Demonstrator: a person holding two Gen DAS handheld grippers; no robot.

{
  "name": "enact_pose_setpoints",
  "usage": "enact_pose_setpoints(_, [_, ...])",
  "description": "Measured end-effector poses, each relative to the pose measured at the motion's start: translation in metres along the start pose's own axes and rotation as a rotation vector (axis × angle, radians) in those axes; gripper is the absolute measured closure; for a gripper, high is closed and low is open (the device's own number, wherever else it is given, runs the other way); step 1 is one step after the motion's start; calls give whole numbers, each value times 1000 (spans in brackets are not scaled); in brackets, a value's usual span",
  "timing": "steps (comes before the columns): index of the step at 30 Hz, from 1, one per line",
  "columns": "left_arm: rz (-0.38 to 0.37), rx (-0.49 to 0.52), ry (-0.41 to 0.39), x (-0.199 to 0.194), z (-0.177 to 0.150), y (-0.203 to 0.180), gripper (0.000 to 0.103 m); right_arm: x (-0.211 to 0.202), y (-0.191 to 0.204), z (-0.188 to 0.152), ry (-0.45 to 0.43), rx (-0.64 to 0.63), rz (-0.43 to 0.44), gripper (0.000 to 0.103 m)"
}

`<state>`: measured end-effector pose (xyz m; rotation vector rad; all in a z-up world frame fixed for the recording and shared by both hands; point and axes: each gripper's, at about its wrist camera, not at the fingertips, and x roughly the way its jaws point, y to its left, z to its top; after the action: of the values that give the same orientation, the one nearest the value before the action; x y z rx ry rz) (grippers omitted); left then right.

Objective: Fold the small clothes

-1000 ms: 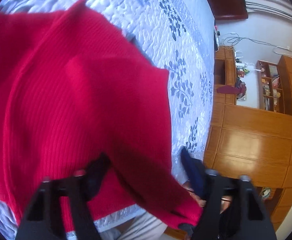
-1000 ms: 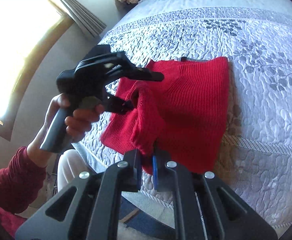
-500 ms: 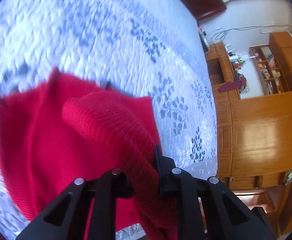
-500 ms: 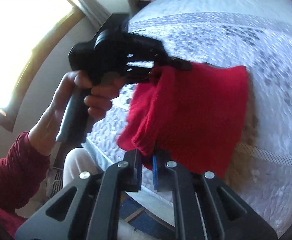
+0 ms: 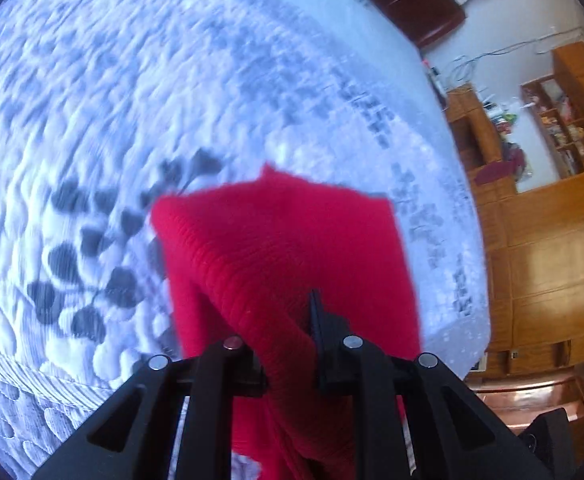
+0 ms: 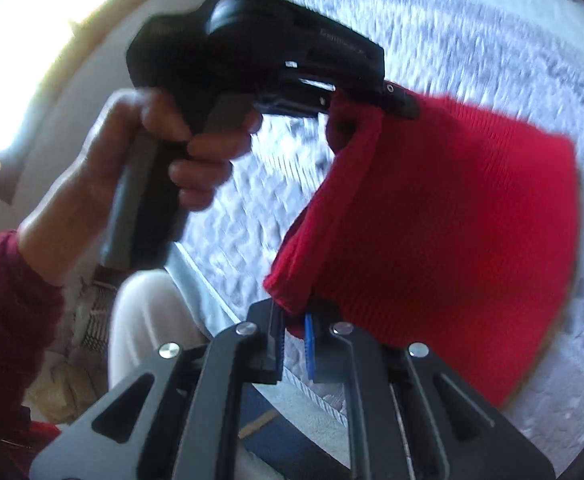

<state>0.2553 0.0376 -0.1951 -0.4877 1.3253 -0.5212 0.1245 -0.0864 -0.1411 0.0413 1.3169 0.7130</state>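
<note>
The person's left hand (image 6: pixel 179 148) is wrapped around the grey and black handle of the left gripper (image 6: pixel 366 106). The hand is held up above the near edge of the bed, and a dark red sleeve (image 6: pixel 11 320) covers the arm behind it. This gripper points down and across toward the bed. Its jaws have just been closing, and they now pinch a thick roll of the red ribbed knitted sweater (image 5: pixel 292 248) between them.

The right gripper (image 6: pixel 294 334) also points down at the bed, close to the near edge. Its jaws are almost together, and they squeeze a folded corner of the red sweater. A thin blue pad shows on the inside of one jaw.

The sweater is lifted at its near side, where the two grippers hold it a little apart from each other. The cloth hangs between them like a small curtain. The far part of the sweater seems to lie on the white quilted bed cover with grey leaf shapes (image 5: pixel 131 120), but the picture is blurry there, so it is hard to be sure.

Past the side edge of the bed stand brown wooden cupboards (image 5: pixel 544 264). An open shelf (image 5: pixel 564 128) above them holds small colourful things, too small to tell what they are.
</note>
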Motion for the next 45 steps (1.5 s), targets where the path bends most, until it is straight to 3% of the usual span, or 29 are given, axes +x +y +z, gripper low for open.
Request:
enact_pose_setpoints(3, [-20,-21,-11,8,-9,15,82,18,-11,-11,46,29,9,89])
enact_pose_setpoints(5, [-37,-33,-21,6,-12,19,77,16,-20,-17,55,61,59,81])
enact_pose_setpoints(8, [-50,-49,-26,0,-14,20,55,-6,-31,-25,20,88,106,72])
enact_pose_setpoints(9, [-44,-53,-31,-3,-14,19,48,-15,-37,-29,5,104,114,64])
enact_pose_setpoints(12, [-52,-41,-19,-10,-25,12,38,-45,-67,-42,-59,187,85,57])
enact_pose_setpoints(14, [-45,-29,6,-12,-40,7,38,-60,-90,-54,-81,250,24,57])
enact_pose_setpoints(18, [-42,-8,36,-19,-79,-2,36,-70,-122,-74,-93,343,11,57])
enact_pose_setpoints(23, [-20,3,74,-23,-124,-7,37,-62,-117,-90,-80,334,-4,50])
enact_pose_setpoints(25, [0,6,77,-20,-132,-6,39,-53,-118,-92,-64,369,2,50])
enact_pose_setpoints(27, [16,3,72,-18,-137,-4,53,-47,-120,-90,-57,401,-5,54])
enact_pose_setpoints(30, [-1,-23,67,-17,-139,-2,62,-46,-125,-85,-47,422,27,91])
enact_pose_setpoints(34, [-12,-23,41,-30,-142,-2,69,-71,-133,-90,-92,443,92,94])
enact_pose_setpoints(37, [43,-4,62,-27,-146,2,71,-82,-147,-103,-89,454,64,95])
enact_pose_setpoints(45, [90,27,80,-16,-153,4,68,-45,-155,-99,-5,448,2,93])
